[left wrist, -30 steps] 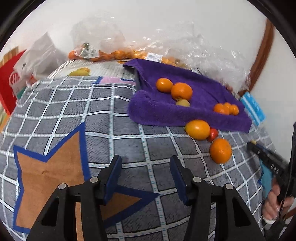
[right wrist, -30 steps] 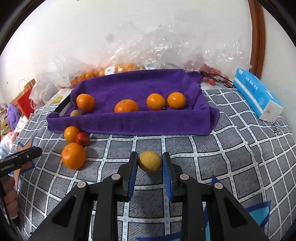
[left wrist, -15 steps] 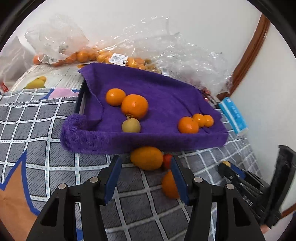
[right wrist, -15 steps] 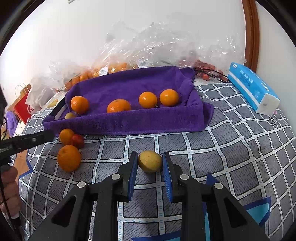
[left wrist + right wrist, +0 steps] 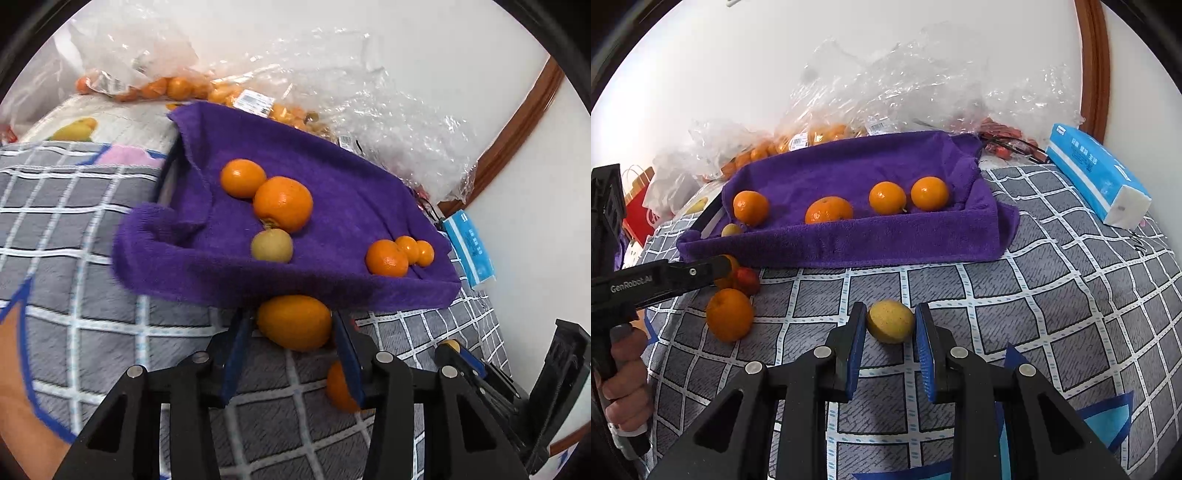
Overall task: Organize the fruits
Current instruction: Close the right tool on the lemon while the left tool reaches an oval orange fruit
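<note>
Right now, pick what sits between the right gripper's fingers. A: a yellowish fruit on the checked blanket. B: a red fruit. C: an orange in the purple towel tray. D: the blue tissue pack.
A: in the right wrist view the yellowish fruit lies on the checked blanket between the right gripper fingers, which bracket it closely.
</note>
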The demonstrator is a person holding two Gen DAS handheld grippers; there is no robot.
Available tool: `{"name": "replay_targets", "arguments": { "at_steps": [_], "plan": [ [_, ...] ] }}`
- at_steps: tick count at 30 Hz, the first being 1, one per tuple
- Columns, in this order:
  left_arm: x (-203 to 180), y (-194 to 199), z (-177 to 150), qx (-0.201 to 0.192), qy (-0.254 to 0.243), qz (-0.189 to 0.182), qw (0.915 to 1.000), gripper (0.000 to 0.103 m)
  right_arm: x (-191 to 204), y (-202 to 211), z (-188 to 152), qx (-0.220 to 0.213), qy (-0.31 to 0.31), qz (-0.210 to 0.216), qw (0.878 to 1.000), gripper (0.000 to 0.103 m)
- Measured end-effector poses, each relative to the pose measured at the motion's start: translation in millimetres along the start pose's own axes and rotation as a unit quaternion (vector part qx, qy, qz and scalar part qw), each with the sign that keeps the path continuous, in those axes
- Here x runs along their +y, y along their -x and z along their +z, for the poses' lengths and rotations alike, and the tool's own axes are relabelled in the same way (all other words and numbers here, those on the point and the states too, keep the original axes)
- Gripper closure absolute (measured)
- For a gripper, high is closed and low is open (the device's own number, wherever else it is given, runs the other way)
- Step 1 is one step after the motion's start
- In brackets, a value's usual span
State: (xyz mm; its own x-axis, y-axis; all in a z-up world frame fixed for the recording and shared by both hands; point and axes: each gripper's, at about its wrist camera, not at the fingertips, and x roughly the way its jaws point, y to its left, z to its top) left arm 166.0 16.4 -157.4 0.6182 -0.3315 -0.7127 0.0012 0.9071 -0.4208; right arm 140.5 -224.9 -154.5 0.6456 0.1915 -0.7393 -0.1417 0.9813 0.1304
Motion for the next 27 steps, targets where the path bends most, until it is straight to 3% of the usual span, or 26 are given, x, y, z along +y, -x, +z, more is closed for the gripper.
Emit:
{"name": "replay_targets", "arguments": {
  "at_steps": [4,10,14,16,27],
  "plan": [
    [6,14,-8,0.001,-0.025,0.064,0.9976,0.060,-1,1,0,-0.001,-0.001,-0.001,1.000,0.076],
    [6,8,-10,-0.004,-0.050,0.089,0.9948,0.052,-1,-1,0,0.003,0.002,0.000,1.000,0.076],
    [2,0,-9,-0.022,-0.070,0.110,0.9912,0.055,-4,0,0,0.002,-0.007,0.004,1.000,0.076],
    [2,1,-9,-0.020,-0.074,0.095,0.9925,0.062,-5,-1,0,0.004,-0.011,0.005,1.000,0.076],
    [27,16,-10,-0.048,-0.005,0.020,0.9986,0.062,-6,4,0,-0.005,-0.021,0.009,1.000,0.076]
  ]
}}
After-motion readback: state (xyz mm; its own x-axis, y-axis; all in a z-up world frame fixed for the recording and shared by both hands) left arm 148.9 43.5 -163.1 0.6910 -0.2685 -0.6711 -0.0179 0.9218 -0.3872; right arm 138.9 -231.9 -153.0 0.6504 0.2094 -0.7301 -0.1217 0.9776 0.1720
